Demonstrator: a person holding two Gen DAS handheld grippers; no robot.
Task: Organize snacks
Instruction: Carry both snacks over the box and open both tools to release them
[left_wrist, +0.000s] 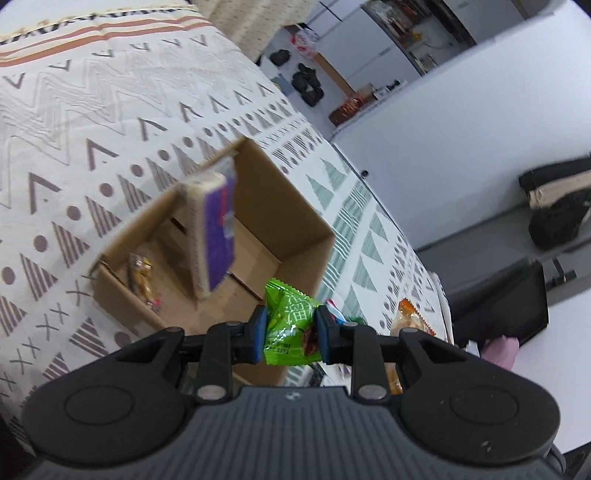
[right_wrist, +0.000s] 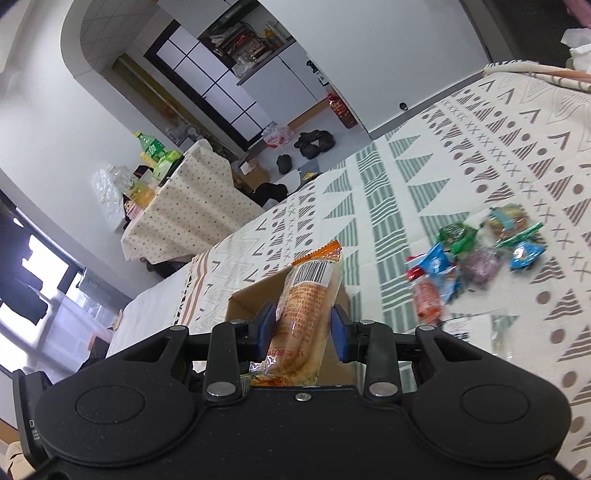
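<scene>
**snackbox_anon:** So where are the snacks at right now?

**me:** I'm carrying one in each hand. My left hand-held gripper (left_wrist: 291, 334) is pinching a green snack packet (left_wrist: 291, 325) across its middle, and it's hanging just short of the near edge of the cardboard box (left_wrist: 295, 236). My right hand-held gripper (right_wrist: 303, 332) is clamping an orange-wrapped bun (right_wrist: 308, 299) around its waist, barcode end pointing away from me, with a corner of the same box showing right behind it. I'm gripping both mid-body so they aren't swinging around, I think.

**snackbox_anon:** What's already in the box?

**me:** A small yellowish packet (left_wrist: 142, 277) is lying in the left compartment. A purple biscuit pack (left_wrist: 216, 229) shows blurred over the box, looking like it's mid-drop or leaning on the divider, can't tell which.

**snackbox_anon:** Anything in the way?

**me:** Mostly that purple pack if it's standing tall in there; I'm guessing the roomier right compartment is the safer target. The rest of the pile (right_wrist: 476, 251), blue, green and red wrappers, is sitting well apart on the patterned tablecloth (right_wrist: 424, 166) over the tabletop, so lots left to do. Both grippers are crowding one box, so I'm probably going one at a time.
</scene>
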